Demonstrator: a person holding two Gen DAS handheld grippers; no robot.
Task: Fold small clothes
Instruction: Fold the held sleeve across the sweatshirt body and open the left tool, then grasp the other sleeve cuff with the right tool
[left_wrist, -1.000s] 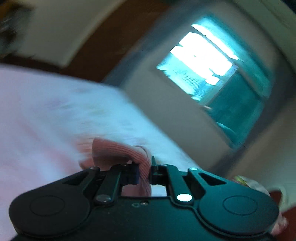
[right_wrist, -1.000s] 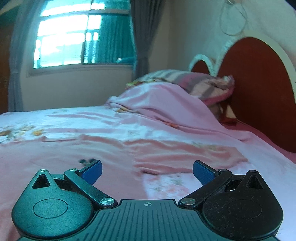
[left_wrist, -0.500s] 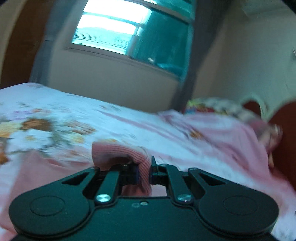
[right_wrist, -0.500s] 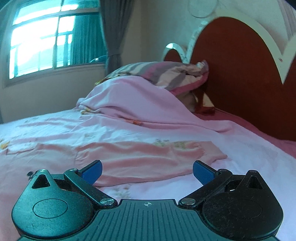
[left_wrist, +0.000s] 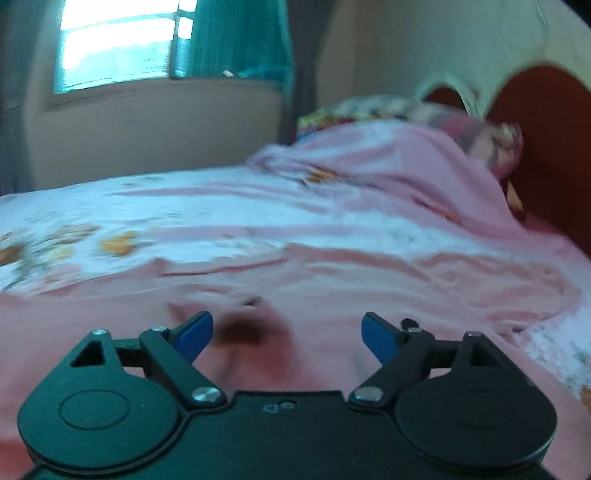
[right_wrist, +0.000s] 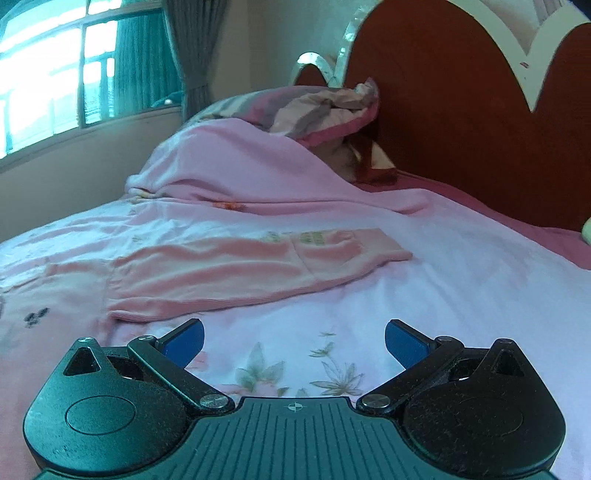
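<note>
One pink garment (right_wrist: 236, 273), laid flat on one floral bedsheet (right_wrist: 461, 280). One heaped pink blanket (right_wrist: 236, 166). One striped pillow (right_wrist: 314, 110). One red headboard (right_wrist: 461, 129). One window (right_wrist: 48, 88) with one grey curtain (right_wrist: 192, 55). Two grippers, left (left_wrist: 286, 334) and right (right_wrist: 293, 341), each with two blue-padded fingers spread apart.

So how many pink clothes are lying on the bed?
1 that I can see: a flat salmon-pink fabric garment lies spread on the flowery bedsheet, ahead of the open right gripper and under the open left gripper. Others may be hidden.
</note>
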